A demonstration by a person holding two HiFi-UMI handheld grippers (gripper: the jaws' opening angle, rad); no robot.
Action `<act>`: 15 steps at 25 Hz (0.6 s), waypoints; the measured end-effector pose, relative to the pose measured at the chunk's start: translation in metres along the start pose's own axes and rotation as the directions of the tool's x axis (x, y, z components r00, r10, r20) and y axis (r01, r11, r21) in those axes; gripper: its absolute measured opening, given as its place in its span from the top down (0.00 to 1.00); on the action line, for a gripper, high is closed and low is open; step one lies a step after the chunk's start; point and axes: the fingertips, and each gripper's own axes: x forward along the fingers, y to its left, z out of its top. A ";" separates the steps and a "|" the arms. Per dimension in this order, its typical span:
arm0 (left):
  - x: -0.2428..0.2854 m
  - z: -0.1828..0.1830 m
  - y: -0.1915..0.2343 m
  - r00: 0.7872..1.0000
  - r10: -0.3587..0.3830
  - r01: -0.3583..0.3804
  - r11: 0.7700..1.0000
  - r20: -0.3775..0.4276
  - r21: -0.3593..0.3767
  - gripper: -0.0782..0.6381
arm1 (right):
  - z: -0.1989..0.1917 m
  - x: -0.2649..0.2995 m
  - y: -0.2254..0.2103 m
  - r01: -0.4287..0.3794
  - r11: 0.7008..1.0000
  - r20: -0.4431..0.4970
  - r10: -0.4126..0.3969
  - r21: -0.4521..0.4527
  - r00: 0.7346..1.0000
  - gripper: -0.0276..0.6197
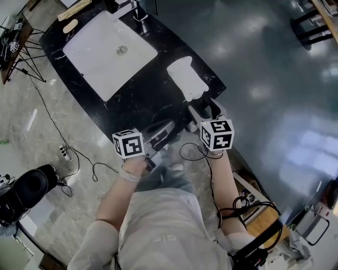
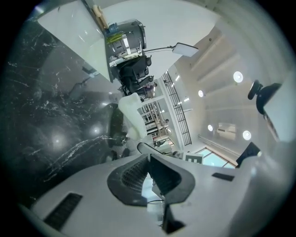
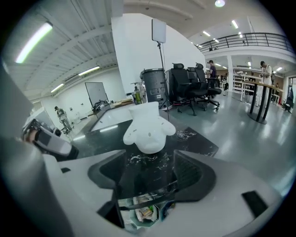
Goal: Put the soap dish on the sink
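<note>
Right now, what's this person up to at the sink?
A person stands at a black counter with a white sink, holding a claw tool in each hand. The right claw is open and aimed at the white soap dish, which sits on the counter beside the sink, untouched. The left claw is shut and empty.

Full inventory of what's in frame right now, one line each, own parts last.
soap dish: 1, white, on the counter right of the basin, clear of both grippers
counter: 1, black marbled, holds the basin and soap dish
sink basin: 1, white, set into the counter
faucet: 1, metallic, basin's far edge
wooden-looking pieces: 2, tan, counter's far left corner
power strip: 1, white, on the floor left of the person, with black cables
left gripper: 1, grey, jaws shut, empty, near the counter's front edge
right gripper: 1, grey, jaws open, empty, aimed at the soap dish
</note>
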 end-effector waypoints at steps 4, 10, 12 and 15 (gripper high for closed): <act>0.006 -0.007 -0.028 0.999 -0.044 0.044 0.997 -0.010 0.066 0.88 | 0.017 -0.043 0.005 -0.003 0.999 0.128 -0.001 0.034 0.992 0.45; 0.028 -0.037 -0.095 0.991 -0.116 0.126 0.979 -0.070 0.163 0.88 | 0.037 -0.135 0.007 -0.015 0.997 0.297 -0.010 0.081 0.955 0.45; 0.039 -0.051 -0.121 0.985 -0.137 0.155 0.970 -0.106 0.186 0.88 | 0.039 -0.168 0.003 -0.006 0.995 0.342 -0.029 0.101 0.939 0.45; 0.055 -0.074 -0.159 0.968 -0.178 0.215 0.952 -0.178 0.218 0.88 | 0.034 -0.214 -0.007 0.033 0.991 0.382 -0.081 0.131 0.920 0.45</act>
